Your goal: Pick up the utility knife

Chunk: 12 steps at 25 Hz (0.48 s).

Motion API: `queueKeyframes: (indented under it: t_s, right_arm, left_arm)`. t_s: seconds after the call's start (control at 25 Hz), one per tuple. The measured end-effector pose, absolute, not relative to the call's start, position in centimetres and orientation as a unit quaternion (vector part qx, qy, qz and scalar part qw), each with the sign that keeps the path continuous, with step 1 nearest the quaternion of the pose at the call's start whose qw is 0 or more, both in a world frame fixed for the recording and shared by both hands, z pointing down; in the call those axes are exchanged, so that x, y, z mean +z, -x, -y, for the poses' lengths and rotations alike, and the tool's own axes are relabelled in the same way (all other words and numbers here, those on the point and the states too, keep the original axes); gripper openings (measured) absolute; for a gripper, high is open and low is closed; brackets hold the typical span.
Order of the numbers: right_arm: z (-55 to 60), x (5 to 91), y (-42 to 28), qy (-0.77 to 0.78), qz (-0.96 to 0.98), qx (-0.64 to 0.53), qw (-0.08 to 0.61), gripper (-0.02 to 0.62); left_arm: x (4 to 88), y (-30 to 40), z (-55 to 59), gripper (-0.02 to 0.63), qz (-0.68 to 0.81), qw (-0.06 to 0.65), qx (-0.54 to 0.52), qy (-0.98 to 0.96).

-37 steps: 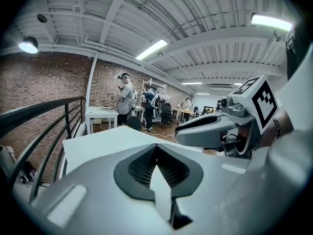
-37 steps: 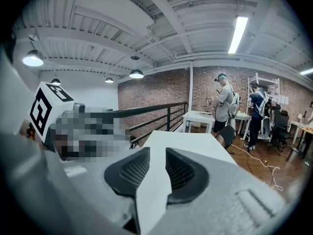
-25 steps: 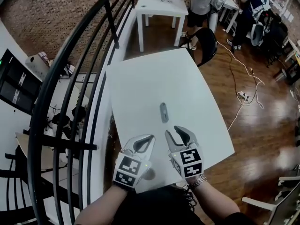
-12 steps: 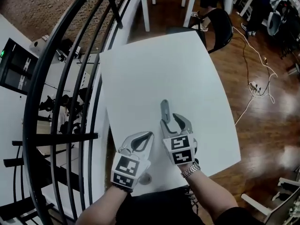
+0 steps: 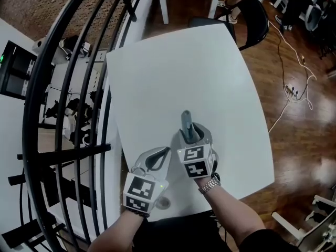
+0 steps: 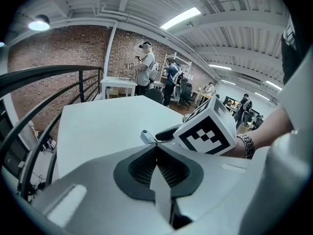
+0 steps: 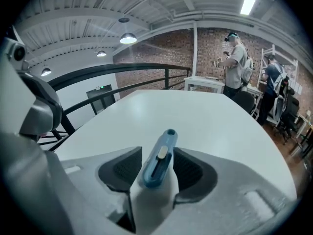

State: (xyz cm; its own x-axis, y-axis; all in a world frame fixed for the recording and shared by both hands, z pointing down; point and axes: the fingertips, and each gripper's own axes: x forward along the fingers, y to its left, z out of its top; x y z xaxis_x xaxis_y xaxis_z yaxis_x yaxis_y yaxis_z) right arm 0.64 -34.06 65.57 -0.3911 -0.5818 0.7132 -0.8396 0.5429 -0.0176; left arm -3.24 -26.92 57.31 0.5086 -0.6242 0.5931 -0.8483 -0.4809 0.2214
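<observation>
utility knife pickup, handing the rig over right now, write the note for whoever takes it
Right gripper: jaws closed in on the utility knife, pads against its sides at its near end; it looks gripped.
Left gripper: shut, empty, beside the right one near the table's front edge.
Knife: appears to lie flat on the white table, far end pointing away from you.
Done: reach and grasp.
Left: lift the knife clear of the table, and watch that the grip holds.
</observation>
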Motion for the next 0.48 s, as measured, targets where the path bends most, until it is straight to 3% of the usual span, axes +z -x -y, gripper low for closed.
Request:
queueKeyframes:
  t_s: [0.32, 0.48]
  right_arm:
    - [33.9, 66.9, -0.8, -0.439, 0.803, 0.199, 0.35, 0.178]
    - [33.9, 66.9, -0.9, -0.437, 0.804, 0.202, 0.349, 0.135]
  left_arm:
    - [57.8, 2.8, 27.3, 0.017, 0.438, 0.254, 0.224, -0.833]
    - [57.7, 2.5, 27.4, 0.017, 0.434, 0.253, 0.225, -0.835]
